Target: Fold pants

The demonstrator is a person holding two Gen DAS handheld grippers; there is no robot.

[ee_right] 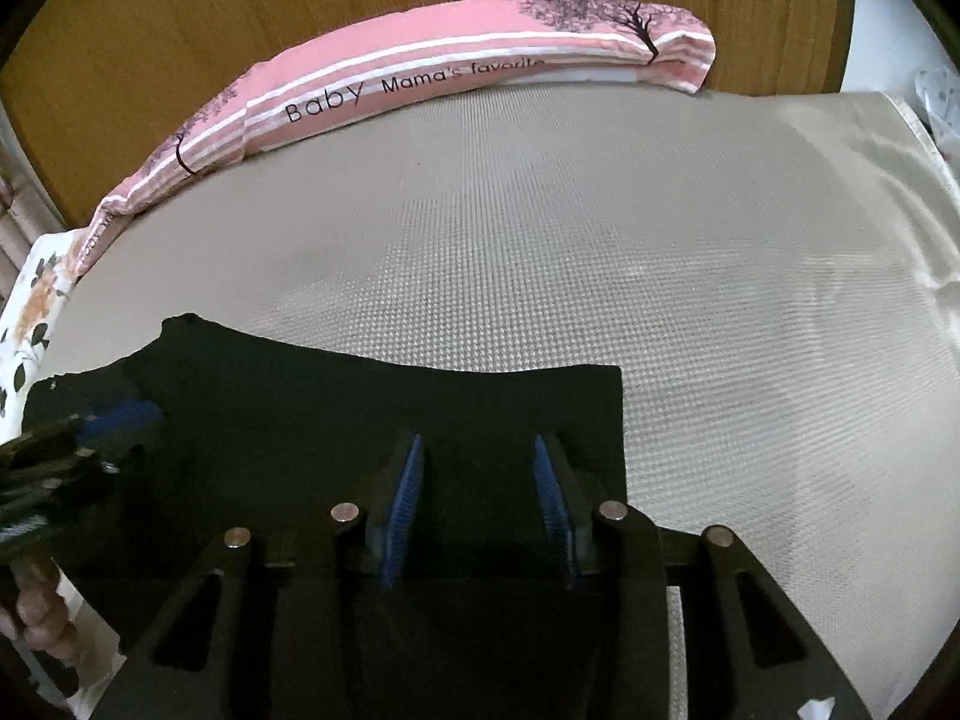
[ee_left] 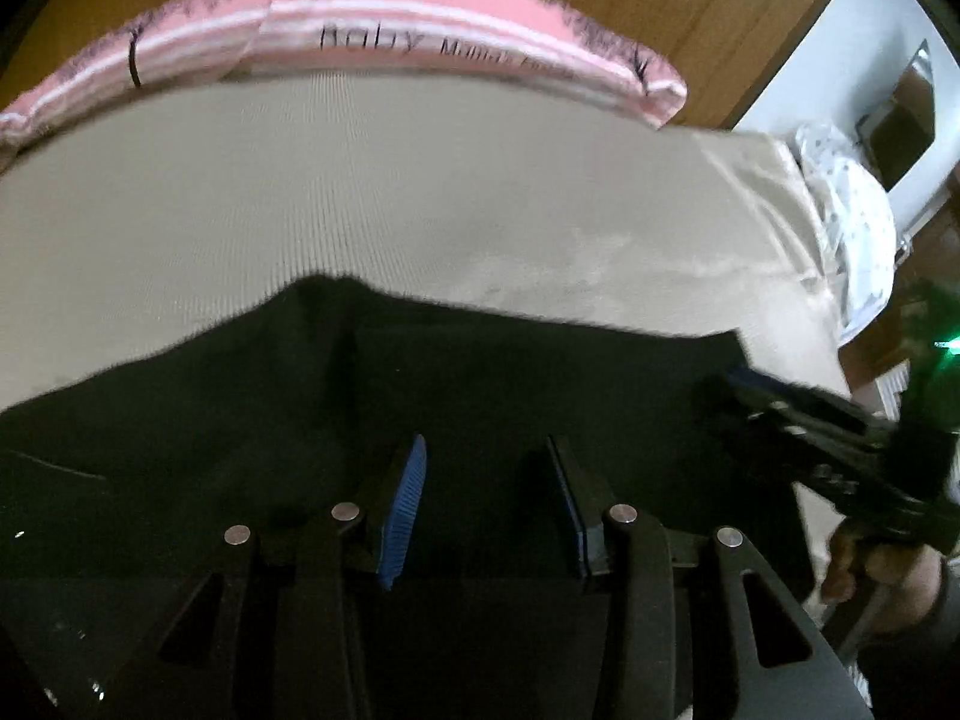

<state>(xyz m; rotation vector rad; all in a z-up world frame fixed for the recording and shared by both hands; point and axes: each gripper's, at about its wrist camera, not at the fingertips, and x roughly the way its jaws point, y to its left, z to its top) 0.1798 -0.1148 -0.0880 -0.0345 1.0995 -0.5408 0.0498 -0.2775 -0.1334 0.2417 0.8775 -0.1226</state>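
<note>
While hovering over black pants (ee_left: 420,384) on beige mat (ee_right: 600,228), left hand-held gripper (ee_left: 486,504) and right hand-held gripper (ee_right: 477,501) both released, nothing between pads, pink pillow (ee_right: 420,66) behind.

Each tool is built of matte black parts. On the left tool (ee_left: 489,501) two black fingers end in ribbed blue pads (ee_left: 403,510) – the ribs run across the pad face. Behind the fingers lie flat black linkage arms with triangular cut-outs, and four round silver pins (ee_left: 346,511) sit in a row at the joints. The right tool (ee_right: 477,495) has the same build: black fingers, blue ribbed pads (ee_right: 402,510), four silver pins (ee_right: 612,509) and cut-out arms. Seen from the left wrist camera, the right tool shows a small green light (ee_left: 943,346) on its body – its outline is blurred. The hand (ee_left: 882,576) on its handle has a dark grey sleeve cuff (ee_left: 948,606).
</note>
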